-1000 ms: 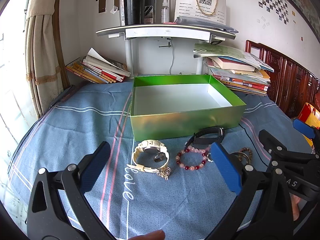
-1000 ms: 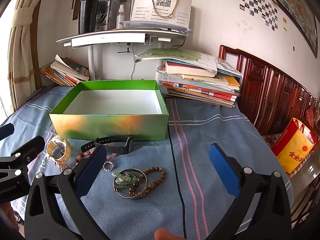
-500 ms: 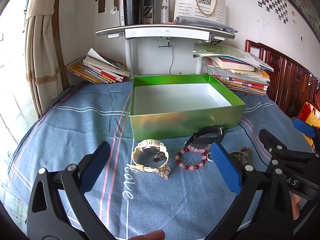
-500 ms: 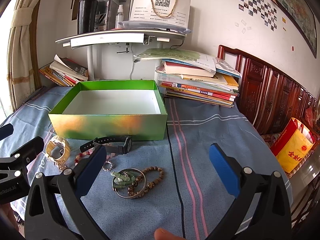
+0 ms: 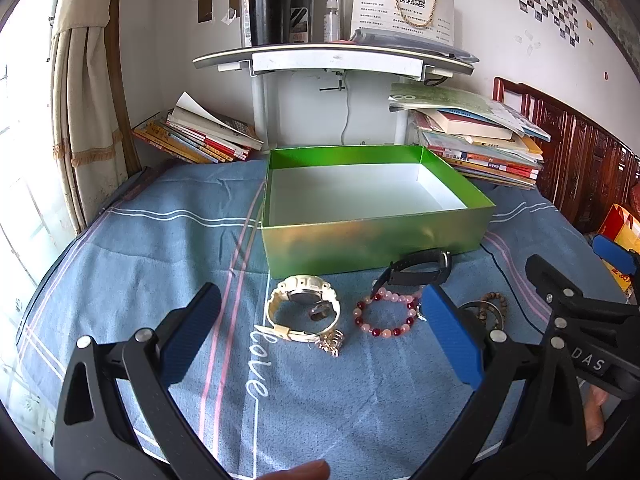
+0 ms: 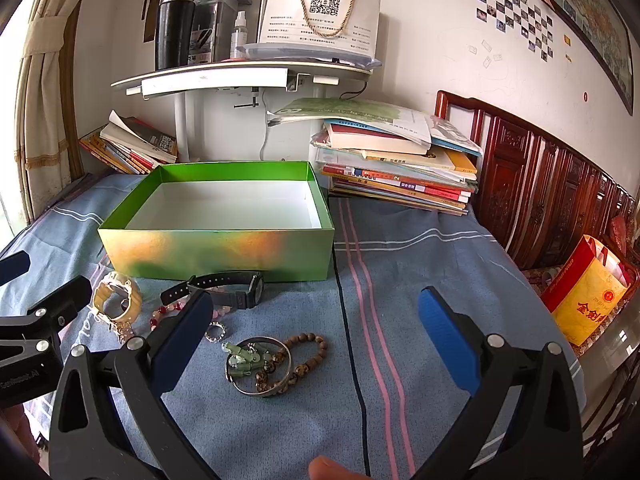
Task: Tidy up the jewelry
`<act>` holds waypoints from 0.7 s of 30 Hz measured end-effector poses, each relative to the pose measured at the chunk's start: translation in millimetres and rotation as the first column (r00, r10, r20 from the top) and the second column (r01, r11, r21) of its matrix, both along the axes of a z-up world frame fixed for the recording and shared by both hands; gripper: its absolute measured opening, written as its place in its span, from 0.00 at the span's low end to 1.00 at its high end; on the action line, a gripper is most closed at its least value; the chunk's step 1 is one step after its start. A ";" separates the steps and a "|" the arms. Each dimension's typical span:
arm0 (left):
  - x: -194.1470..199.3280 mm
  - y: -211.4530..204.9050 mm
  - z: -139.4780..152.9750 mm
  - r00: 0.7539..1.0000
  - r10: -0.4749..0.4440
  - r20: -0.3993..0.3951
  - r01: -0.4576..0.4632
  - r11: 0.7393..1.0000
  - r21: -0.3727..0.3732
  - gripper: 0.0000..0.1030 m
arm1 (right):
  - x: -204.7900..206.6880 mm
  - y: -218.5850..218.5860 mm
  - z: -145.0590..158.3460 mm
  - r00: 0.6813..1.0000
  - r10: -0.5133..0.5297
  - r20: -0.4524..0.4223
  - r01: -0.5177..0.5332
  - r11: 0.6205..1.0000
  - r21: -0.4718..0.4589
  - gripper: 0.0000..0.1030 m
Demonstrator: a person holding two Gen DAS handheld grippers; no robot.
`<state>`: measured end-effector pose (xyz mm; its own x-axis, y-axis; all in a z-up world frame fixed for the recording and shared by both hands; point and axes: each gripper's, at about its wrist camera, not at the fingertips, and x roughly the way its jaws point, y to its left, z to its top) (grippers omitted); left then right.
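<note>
between my left gripper (image 5: 320,332), jaws spread wide and holding nothing, lay the cream watch (image 5: 303,307) straight ahead, its band running left to right. my right gripper (image 6: 316,336) was equally released, the bangle cluster (image 6: 262,364) just left of its centre. beyond both sat the empty green box (image 5: 372,236) on the bed.

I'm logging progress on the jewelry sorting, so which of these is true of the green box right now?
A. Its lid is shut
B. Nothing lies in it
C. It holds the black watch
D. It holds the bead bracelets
B: the green box stands open with its white floor bare, while the black watch, the pink and red bead bracelet and the wooden bead bracelet lie on the blue cloth in front of it.
</note>
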<state>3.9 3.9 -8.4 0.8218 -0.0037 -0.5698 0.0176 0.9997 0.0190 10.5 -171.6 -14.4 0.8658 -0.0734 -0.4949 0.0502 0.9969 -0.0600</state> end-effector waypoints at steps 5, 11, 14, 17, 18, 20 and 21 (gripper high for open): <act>3.0 2.1 -2.0 1.000 0.004 -0.008 -0.004 1.000 -0.004 0.96 | -0.9 0.5 0.3 1.000 0.000 0.001 0.000 1.000 0.000 0.97; 5.4 4.2 -3.7 1.000 0.011 -0.011 -0.011 1.000 -0.004 0.96 | -2.3 2.5 2.1 1.000 0.009 0.008 -0.009 1.000 0.002 0.97; 6.1 4.6 -4.3 1.000 0.014 -0.013 -0.014 1.000 -0.002 0.96 | -1.8 3.4 3.1 1.000 0.013 0.009 -0.013 1.000 0.003 0.97; 5.9 4.7 -3.9 1.000 0.014 -0.014 -0.014 1.000 0.000 0.96 | -1.7 3.7 3.3 1.000 0.014 0.008 -0.014 1.000 0.003 0.97; 5.9 4.8 -3.9 1.000 0.014 -0.013 -0.014 1.000 0.000 0.96 | -1.6 4.1 3.3 1.000 0.014 0.007 -0.014 1.000 0.004 0.97; 6.3 4.5 -4.6 1.000 0.014 -0.013 -0.014 1.000 0.003 0.96 | -0.5 4.7 2.8 1.000 0.015 0.005 -0.015 1.000 0.004 0.97; 7.0 4.4 -5.2 1.000 0.015 -0.015 -0.015 1.000 0.004 0.96 | 0.5 4.9 2.2 1.000 0.016 0.001 -0.016 1.000 0.006 0.97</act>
<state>10.8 8.3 -13.7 0.8131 0.0106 -0.5821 0.0031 0.9997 0.0227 10.9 -166.7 -12.1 0.8673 -0.0569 -0.4946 0.0344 0.9979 -0.0545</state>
